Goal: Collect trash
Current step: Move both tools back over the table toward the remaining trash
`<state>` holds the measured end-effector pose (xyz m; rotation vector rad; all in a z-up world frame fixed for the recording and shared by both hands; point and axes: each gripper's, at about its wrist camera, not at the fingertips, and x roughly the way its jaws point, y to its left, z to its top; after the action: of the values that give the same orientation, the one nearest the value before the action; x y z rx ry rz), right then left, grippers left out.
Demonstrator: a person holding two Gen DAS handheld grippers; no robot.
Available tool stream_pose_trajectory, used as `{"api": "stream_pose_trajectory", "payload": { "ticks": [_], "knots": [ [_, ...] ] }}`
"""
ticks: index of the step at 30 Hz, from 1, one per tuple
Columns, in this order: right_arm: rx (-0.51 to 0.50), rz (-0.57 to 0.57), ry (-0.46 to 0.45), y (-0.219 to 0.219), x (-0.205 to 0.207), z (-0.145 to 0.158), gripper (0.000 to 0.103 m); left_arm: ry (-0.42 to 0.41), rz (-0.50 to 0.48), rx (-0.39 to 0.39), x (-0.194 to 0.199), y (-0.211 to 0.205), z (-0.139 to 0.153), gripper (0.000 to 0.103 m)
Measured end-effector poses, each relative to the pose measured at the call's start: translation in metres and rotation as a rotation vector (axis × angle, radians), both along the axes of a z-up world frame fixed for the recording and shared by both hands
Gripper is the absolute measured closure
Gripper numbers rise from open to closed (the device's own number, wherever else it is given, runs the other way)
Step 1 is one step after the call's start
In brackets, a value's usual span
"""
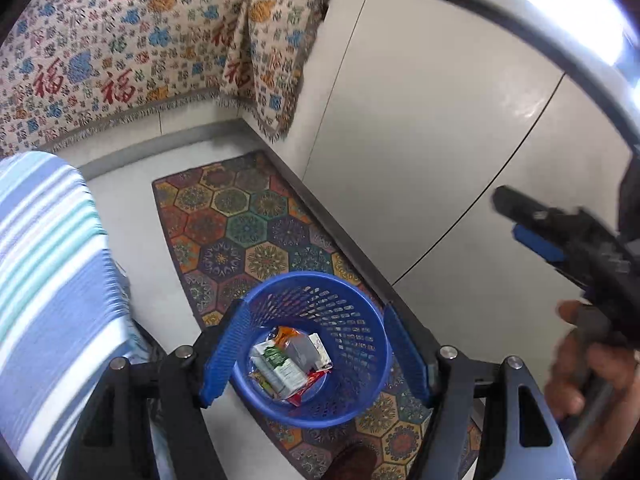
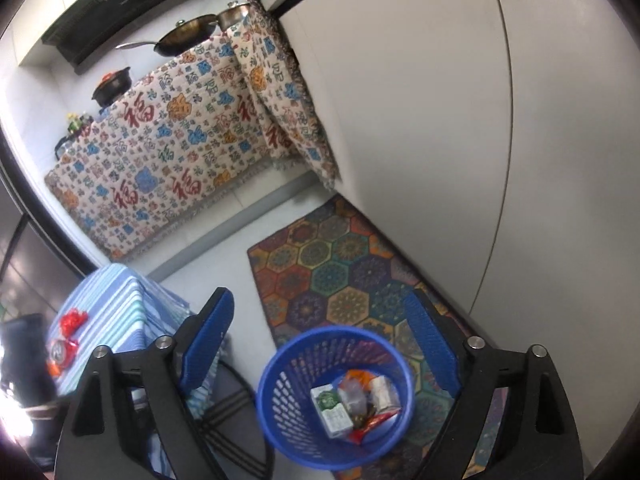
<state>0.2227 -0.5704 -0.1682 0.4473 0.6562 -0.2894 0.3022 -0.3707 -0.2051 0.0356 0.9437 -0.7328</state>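
Trash [image 1: 289, 364] lies in the blue basket [image 1: 360, 308] below both grippers' spread, empty jaws.

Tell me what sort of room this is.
Probably a home kitchen: a wok and a lidded pot sit on a cloth-draped counter, with a patterned mat and a blue waste basket on the floor.

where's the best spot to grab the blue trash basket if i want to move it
Take the blue basket by its rim, coming straight down from above. It stands upright on the patterned rug with its mouth open, and the wall is thin mesh, so one finger can probably slip inside and one outside. The trash lies low, clear of the rim.
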Motion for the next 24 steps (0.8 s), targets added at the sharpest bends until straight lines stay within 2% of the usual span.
{"api": "stream_pose_trajectory", "payload": {
  "ticks": [4,9,13,18,21,24],
  "knots": [
    [-0.031,0.038,0.009,0.021,0.010,0.008,0.007,-0.010,0.008,-0.005,-0.026,0.052,0.036,0.032],
    [-0.103,0.168,0.007,0.082,0.024,0.018,0.006,-0.039,0.090,0.064,-0.065,0.138,0.049,0.031],
    [-0.155,0.340,0.014,0.160,0.036,0.017,0.006,-0.043,0.244,0.126,-0.076,0.216,0.032,0.031],
    [-0.170,0.617,0.062,0.274,0.040,-0.003,0.006,-0.041,0.458,0.224,-0.065,0.301,0.001,0.031],
    [-0.218,0.758,0.098,0.331,0.038,-0.017,0.006,-0.035,0.533,0.243,-0.056,0.340,-0.011,0.031],
    [-0.279,0.828,0.133,0.368,0.041,-0.033,0.006,-0.028,0.568,0.266,-0.046,0.367,-0.022,0.031]
  ]
}}
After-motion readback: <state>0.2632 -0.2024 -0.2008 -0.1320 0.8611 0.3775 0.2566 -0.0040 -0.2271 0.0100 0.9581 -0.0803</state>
